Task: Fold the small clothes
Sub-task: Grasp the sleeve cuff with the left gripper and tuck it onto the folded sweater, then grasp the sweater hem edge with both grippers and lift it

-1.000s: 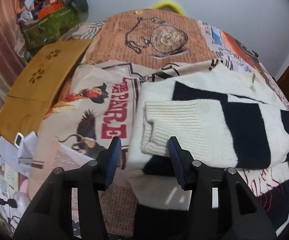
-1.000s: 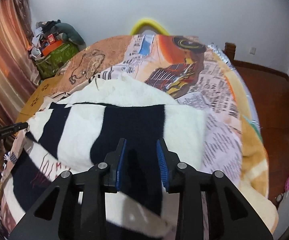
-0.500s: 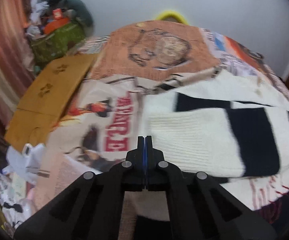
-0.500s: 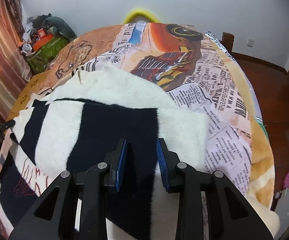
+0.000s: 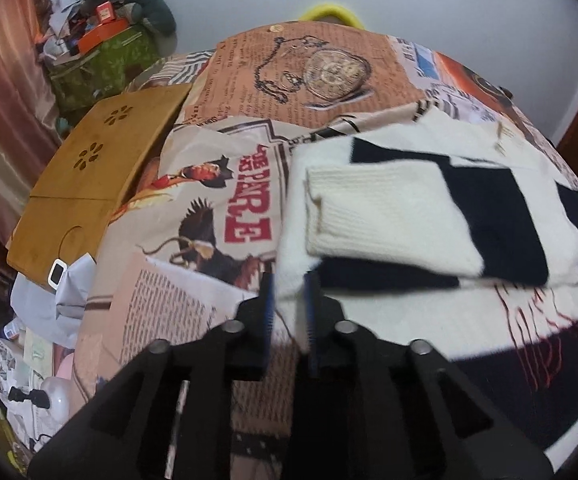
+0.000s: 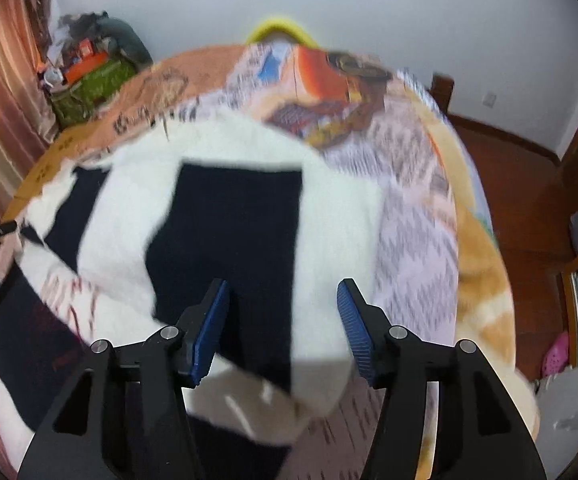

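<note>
A cream and black block-knit sweater (image 5: 409,208) lies on the bed's printed blanket (image 5: 217,216), with a ribbed cream sleeve (image 5: 369,216) folded across its front. My left gripper (image 5: 287,280) is at the sweater's near left corner. Its jaws are opening, and a strip of cream knit shows in the narrow gap without being pinched. In the right wrist view the sweater (image 6: 241,224) fills the middle. My right gripper (image 6: 285,292) hovers over its near folded edge. These jaws are opening wide, with black and cream cloth beneath them, clear of the pads.
A wooden lap table (image 5: 97,184) rests on the bed's left side. Beyond it stands a green box (image 5: 105,60) piled with clutter. Papers and small items (image 5: 41,344) litter the floor at the left. To the right of the bed are a wooden floor (image 6: 529,208) and a pink shoe (image 6: 555,354).
The left gripper went from open to fully shut, then parted a little, and shifted to the sweater's left corner. The right gripper's jaws spread from a narrow gap on the black panel to wide.
</note>
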